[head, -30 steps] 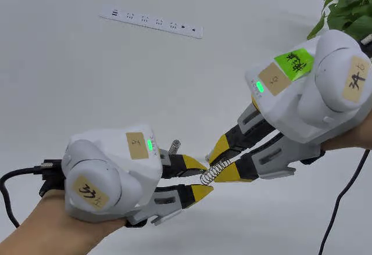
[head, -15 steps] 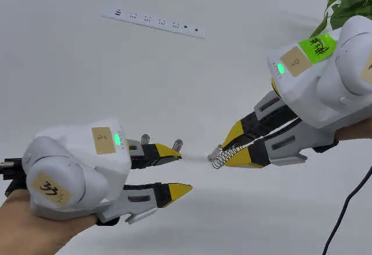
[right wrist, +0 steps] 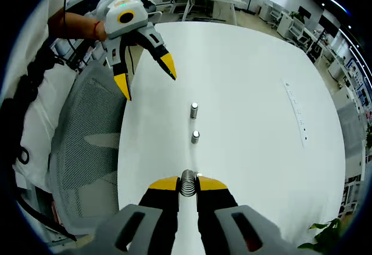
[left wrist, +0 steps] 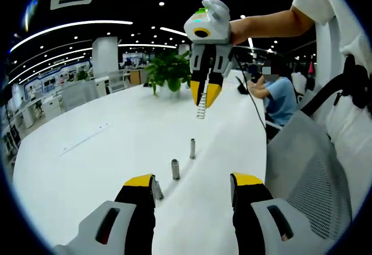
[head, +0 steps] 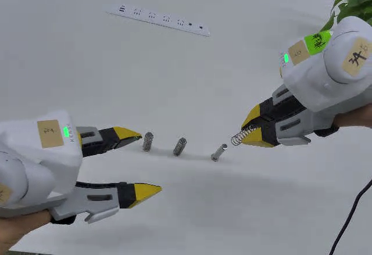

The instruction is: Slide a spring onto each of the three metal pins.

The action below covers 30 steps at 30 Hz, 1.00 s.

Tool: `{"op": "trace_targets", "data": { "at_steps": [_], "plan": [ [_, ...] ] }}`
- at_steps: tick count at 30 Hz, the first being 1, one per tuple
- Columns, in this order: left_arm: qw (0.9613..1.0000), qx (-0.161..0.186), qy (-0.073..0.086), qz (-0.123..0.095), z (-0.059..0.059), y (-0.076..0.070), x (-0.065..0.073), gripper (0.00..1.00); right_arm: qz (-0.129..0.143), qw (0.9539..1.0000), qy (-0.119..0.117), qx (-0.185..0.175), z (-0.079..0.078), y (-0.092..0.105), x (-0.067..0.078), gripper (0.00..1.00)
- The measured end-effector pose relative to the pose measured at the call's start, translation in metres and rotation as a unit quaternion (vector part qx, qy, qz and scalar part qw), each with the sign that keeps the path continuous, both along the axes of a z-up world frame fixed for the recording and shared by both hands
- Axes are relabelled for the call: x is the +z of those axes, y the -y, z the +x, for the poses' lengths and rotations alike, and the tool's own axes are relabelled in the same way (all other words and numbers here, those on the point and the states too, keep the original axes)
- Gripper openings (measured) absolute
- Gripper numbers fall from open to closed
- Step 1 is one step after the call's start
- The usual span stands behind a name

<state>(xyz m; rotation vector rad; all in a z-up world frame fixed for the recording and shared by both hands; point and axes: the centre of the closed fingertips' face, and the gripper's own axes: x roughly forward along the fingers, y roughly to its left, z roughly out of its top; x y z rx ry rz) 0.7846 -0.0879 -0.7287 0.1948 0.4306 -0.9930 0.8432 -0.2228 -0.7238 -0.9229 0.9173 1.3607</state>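
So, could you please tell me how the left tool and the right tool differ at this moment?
The left tool is open and empty, while the right tool is shut on a spring. The left tool sits low, by the spring-covered pin at the end of the row. The right tool is raised off the table, up near the bare pin. Both have yellow tips, white bodies and a green light.
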Motion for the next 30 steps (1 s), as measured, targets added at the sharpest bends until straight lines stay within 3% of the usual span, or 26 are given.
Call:
{"op": "trace_targets", "data": {
  "at_steps": [12,21,30],
  "plan": [
    [0.9997,0.022,0.005,0.002,0.012,-0.027,-0.002,0.71,-0.024,0.9996,-0.011,-0.014,0.014,0.002,-0.033,0.12],
    [0.9997,0.025,-0.001,0.002,0.013,-0.030,-0.009,0.75,-0.036,0.9990,-0.023,-0.015,0.017,0.002,-0.051,0.12],
    [0.9997,0.023,-0.009,-0.002,0.011,-0.029,-0.013,0.75,-0.045,0.9986,-0.026,-0.013,0.015,0.002,-0.059,0.12]
  ]
}}
